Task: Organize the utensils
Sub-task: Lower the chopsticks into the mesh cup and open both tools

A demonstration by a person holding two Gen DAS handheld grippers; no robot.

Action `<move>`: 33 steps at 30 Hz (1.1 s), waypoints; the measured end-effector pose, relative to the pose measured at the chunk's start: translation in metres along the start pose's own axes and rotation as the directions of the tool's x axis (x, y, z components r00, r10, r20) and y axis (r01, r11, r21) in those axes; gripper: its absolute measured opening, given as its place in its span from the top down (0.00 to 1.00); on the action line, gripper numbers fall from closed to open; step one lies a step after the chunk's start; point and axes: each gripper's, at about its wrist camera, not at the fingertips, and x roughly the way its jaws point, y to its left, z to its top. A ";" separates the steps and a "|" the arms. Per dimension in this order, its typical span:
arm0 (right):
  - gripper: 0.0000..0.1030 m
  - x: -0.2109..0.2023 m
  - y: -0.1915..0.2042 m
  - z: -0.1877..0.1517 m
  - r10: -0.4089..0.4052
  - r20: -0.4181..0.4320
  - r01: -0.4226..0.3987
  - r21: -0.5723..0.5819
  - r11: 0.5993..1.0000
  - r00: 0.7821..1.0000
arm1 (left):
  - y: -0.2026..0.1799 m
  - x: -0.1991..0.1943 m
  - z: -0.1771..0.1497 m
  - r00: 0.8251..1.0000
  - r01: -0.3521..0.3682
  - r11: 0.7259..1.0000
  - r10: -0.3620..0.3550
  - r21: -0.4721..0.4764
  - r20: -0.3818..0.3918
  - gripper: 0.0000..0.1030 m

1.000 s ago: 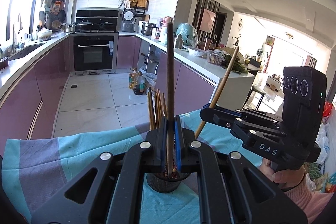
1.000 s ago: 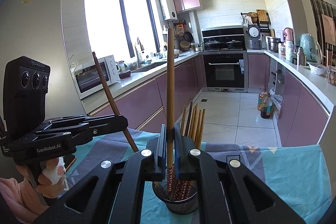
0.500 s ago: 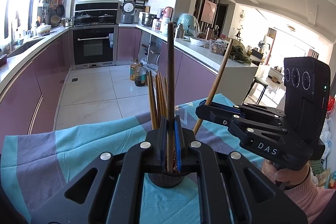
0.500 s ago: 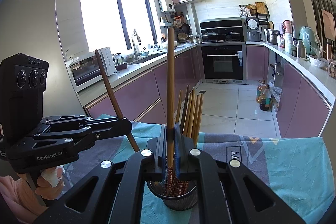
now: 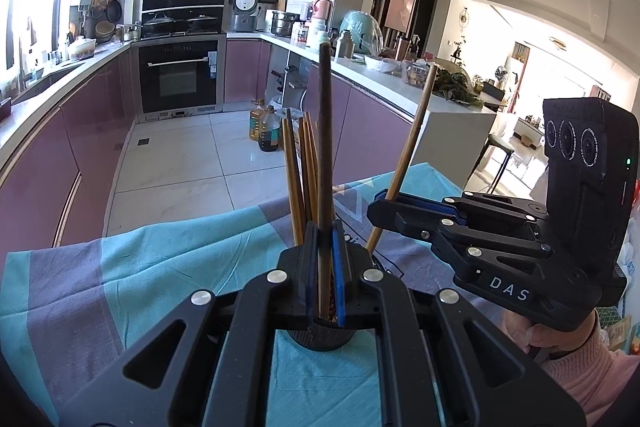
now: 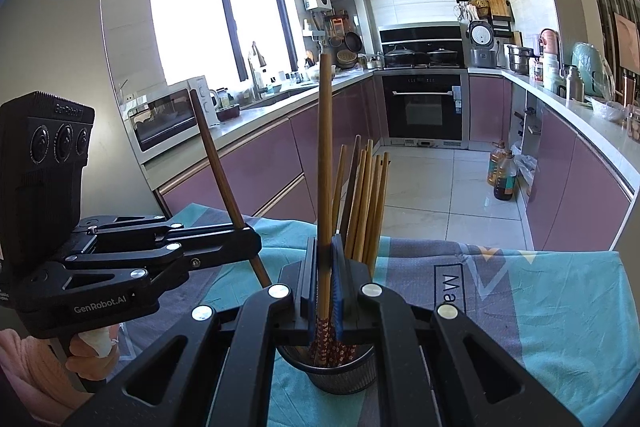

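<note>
Chopsticks: two going into the holder, one per hand

Left hand-held gripper (image 5: 323, 269): clamped tight on dark chopstick (image 5: 325, 155), stick upright, lower end w/ patterned tip down past the rim of the mesh holder (image 5: 322, 337). Right hand-held gripper (image 6: 323, 273): pinched on lighter chopstick (image 6: 325, 163), also upright, patterned tip just at or inside the holder mouth (image 6: 344, 375). Seen from the left wrist cam, right one's stick leans a bit, top tilted away to the right (image 5: 412, 143); from the right cam, left one's stick leans top-left (image 6: 218, 163).

Both units close together over the same small opening, nearly nose to nose. Bundle of chopsticks (image 6: 366, 195) already standing in holder, fanned toward the far side.

Doing it well, as judged from here:
- Lower straight down, no sideways push; holder looks light, could tip or slide on the cloth (image 6: 540, 307).
- Keep sticks near vertical so tips clear the rim and don't jam against the bundle.
- Release only once tips sit deep enough that the stick can't topple out; depth inside holder hidden by gripper bodies, so can't tell exact seating.
- Open one at a time, small opening only, then back off upward/outward w/o brushing the standing sticks.
- Mind the two gripper noses: little room between them.

Holder stands on teal-and-grey cloth over the table, near its front edge, kitchen floor beyond.
</note>
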 end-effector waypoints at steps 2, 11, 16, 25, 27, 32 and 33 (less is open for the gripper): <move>0.94 0.001 0.000 -0.001 0.000 -0.004 0.000 0.000 1.000 1.000 | 0.000 0.001 0.000 1.000 -0.001 1.000 0.001 0.001 -0.006 0.93; 0.94 0.011 -0.002 -0.004 0.000 -0.042 0.000 -0.003 1.000 0.999 | -0.002 0.011 0.002 0.999 0.004 1.000 -0.003 0.011 -0.042 0.93; 0.94 0.021 -0.002 -0.006 -0.002 -0.076 0.002 -0.006 1.000 0.997 | -0.002 0.017 0.007 0.999 -0.001 1.000 0.002 0.013 -0.054 0.93; 0.94 0.035 -0.007 -0.008 0.001 -0.104 0.002 0.026 1.000 0.995 | 0.001 0.040 0.014 0.997 -0.003 1.000 0.002 -0.002 -0.083 0.92; 0.94 0.037 -0.010 -0.009 0.001 -0.107 0.002 0.035 0.999 0.994 | 0.005 0.044 0.017 0.996 -0.001 1.000 0.000 -0.011 -0.088 0.92; 0.93 0.041 -0.014 -0.009 0.002 -0.110 0.003 0.050 0.999 0.994 | 0.014 0.058 0.020 0.994 0.003 1.000 -0.006 -0.028 -0.110 0.92; 0.93 0.041 -0.014 -0.009 0.002 -0.110 0.004 0.053 0.999 0.994 | 0.015 0.061 0.019 0.994 0.001 1.000 -0.004 -0.028 -0.113 0.92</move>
